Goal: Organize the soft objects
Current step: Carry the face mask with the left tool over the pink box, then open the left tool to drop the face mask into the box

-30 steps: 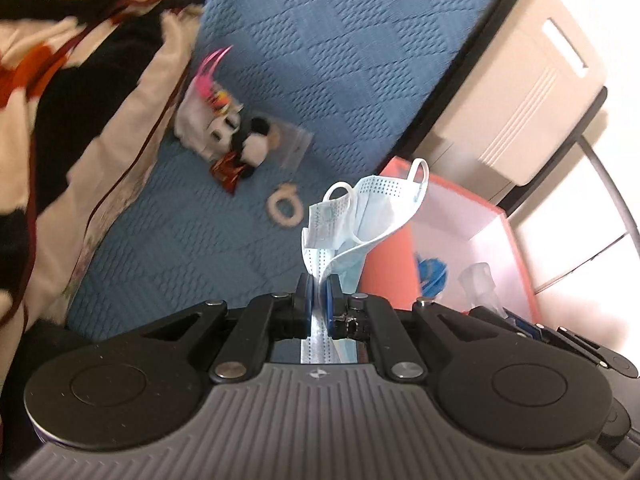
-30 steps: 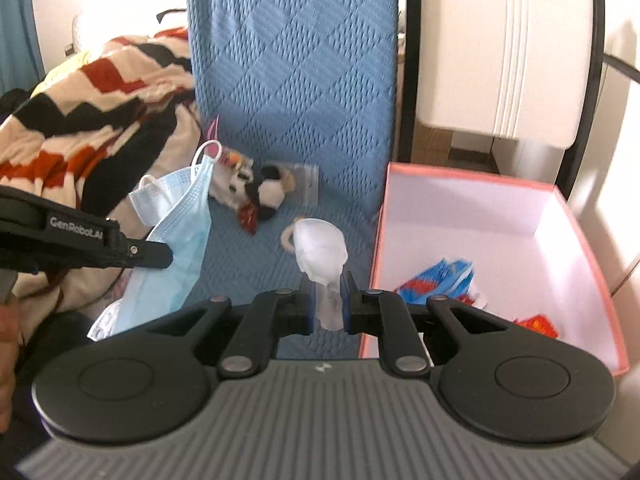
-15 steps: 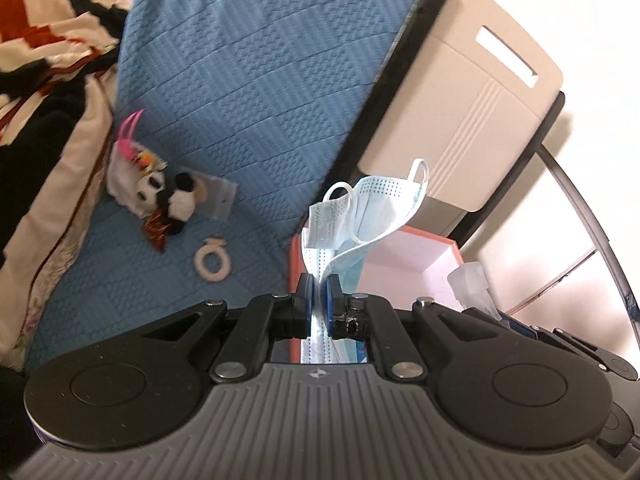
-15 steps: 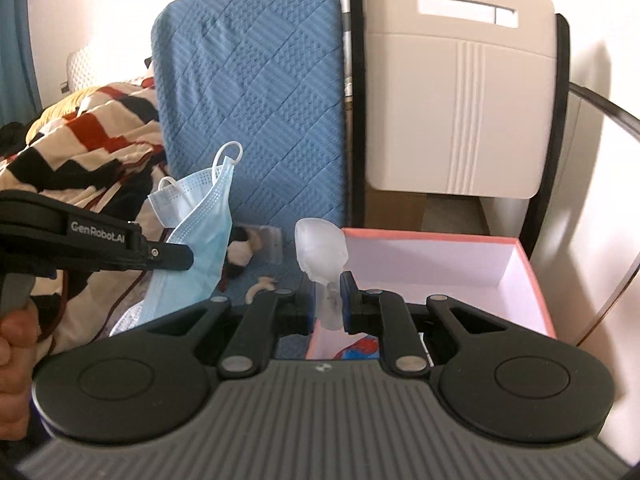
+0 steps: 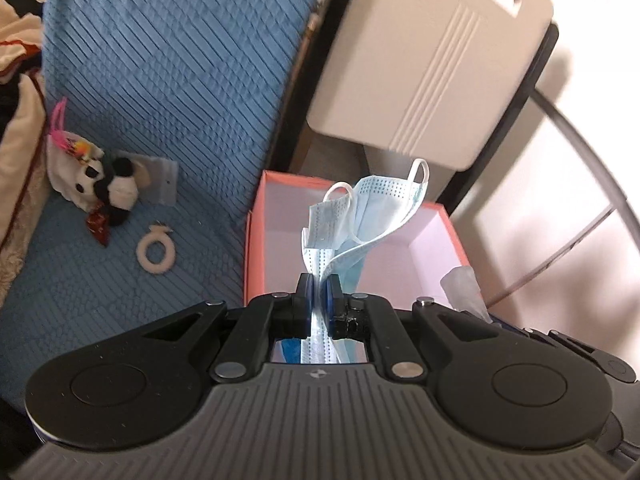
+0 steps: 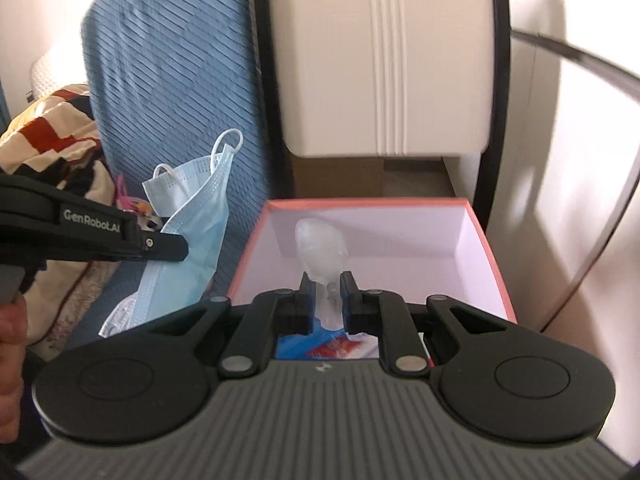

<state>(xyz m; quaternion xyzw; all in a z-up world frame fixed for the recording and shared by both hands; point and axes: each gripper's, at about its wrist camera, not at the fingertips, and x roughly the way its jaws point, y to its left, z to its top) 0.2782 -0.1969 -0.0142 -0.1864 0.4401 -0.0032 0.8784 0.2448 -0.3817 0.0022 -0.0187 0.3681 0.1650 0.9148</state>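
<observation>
My left gripper [image 5: 319,286] is shut on a light blue face mask [image 5: 368,216] that stands up from the jaws over the near left part of the pink box [image 5: 256,240]. In the right wrist view the same mask [image 6: 196,240] hangs from the left gripper [image 6: 176,246] just left of the pink box [image 6: 250,256]. My right gripper [image 6: 325,286] is shut on a clear, soft plastic piece [image 6: 322,244], held over the box's near end. A blue and red packet [image 6: 320,346] lies inside the box below it.
On the blue quilted seat [image 5: 160,80] lie a panda plush [image 5: 116,192] with other small toys, a clear bag [image 5: 158,182] and a white ring [image 5: 156,250]. A beige chair back [image 5: 432,60] stands behind the box. A patterned blanket [image 6: 52,140] lies at the left.
Both grippers have swung right, off the blue seat and over the pink box, with the mask and the clear piece still gripped. The toys have slid to the left of the view.
</observation>
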